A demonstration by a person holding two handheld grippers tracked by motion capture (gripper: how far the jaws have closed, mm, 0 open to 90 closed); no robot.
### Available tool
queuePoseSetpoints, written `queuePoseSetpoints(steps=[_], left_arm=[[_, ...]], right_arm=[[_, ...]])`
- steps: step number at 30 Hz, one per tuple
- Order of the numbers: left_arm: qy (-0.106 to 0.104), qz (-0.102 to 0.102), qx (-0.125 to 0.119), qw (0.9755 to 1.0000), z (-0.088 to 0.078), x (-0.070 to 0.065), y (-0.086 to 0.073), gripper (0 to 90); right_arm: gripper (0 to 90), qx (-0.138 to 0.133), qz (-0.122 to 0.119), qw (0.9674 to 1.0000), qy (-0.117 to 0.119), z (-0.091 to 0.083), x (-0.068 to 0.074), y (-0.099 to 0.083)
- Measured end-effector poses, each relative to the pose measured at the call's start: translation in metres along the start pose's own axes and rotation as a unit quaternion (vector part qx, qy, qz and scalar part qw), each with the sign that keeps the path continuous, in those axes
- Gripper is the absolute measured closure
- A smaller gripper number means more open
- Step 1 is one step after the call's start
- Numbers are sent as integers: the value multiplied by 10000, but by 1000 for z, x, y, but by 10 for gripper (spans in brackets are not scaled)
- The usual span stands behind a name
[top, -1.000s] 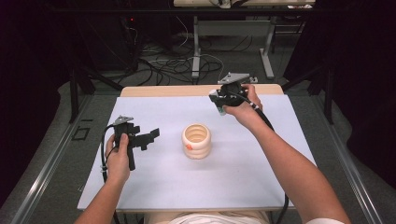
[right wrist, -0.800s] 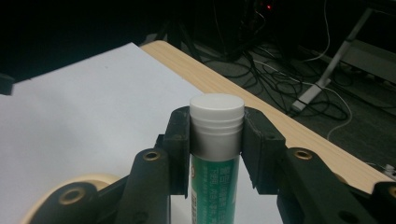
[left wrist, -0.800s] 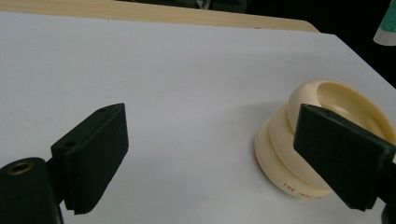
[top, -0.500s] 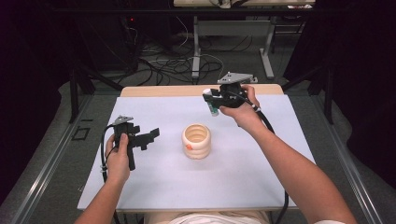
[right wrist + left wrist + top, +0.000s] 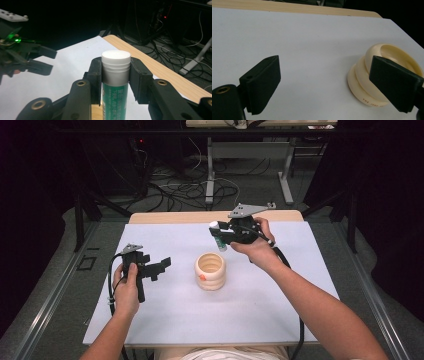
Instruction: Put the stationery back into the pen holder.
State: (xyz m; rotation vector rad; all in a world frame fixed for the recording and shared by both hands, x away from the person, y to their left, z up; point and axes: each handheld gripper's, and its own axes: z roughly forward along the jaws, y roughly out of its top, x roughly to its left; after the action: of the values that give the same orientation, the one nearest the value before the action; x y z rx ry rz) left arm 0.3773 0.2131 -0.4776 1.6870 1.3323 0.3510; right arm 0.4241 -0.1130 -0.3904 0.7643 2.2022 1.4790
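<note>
The right gripper (image 5: pixel 220 237) is clenched on a green tube with a white cap (image 5: pixel 216 234), and it holds this tube in the air above the white table (image 5: pixel 280 315). In the right gripper view the 2 jaws press the tube (image 5: pixel 115 75) just under its cap, 1 jaw on each side, and the tube stands upright between them.

The relation that matters for the coming move is between the tube and the cream ribbed cup (image 5: pixel 210 270). In the high view the cup stands on the table at about 6 o'clock from the tube, near but not touching, and its mouth is open upward. The long axis of the tube looks close to vertical there, with the cap up. I judge that the tube must travel toward 6 o'clock and then go down, so that its lower end enters the mouth of the cup. The right hand is clearly the nearer one for this.

The left gripper (image 5: pixel 159 265) is released, with its jaws well apart and nothing between them. It rests at about 9 o'clock from the cup, apart from it.

The left gripper view shows the cup (image 5: pixel 372 82) from the side, with its stacked rings and small printed letters low on the wall, which I cannot read. The right gripper view shows the printing on the tube, which is too small in the high view.
</note>
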Motion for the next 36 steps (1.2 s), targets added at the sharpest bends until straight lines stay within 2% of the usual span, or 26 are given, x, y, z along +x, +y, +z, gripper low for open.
queuePoseSetpoints(steps=[8,12,21,36], left_arm=[[-2,5,-2,10000,0,0,0,101],[-2,7,-2,10000,0,0,0,101],[18,4,-22,10000,1,-1,0,102],[-1,5,27,10000,1,0,0,101]], right_arm=[[651,-32,-15,9999,133,1,15,-10],[651,36,-13,9999,153,3,21,-19],[651,152,-15,9997,200,7,27,-34],[650,107,-25,9998,189,22,31,-51]])
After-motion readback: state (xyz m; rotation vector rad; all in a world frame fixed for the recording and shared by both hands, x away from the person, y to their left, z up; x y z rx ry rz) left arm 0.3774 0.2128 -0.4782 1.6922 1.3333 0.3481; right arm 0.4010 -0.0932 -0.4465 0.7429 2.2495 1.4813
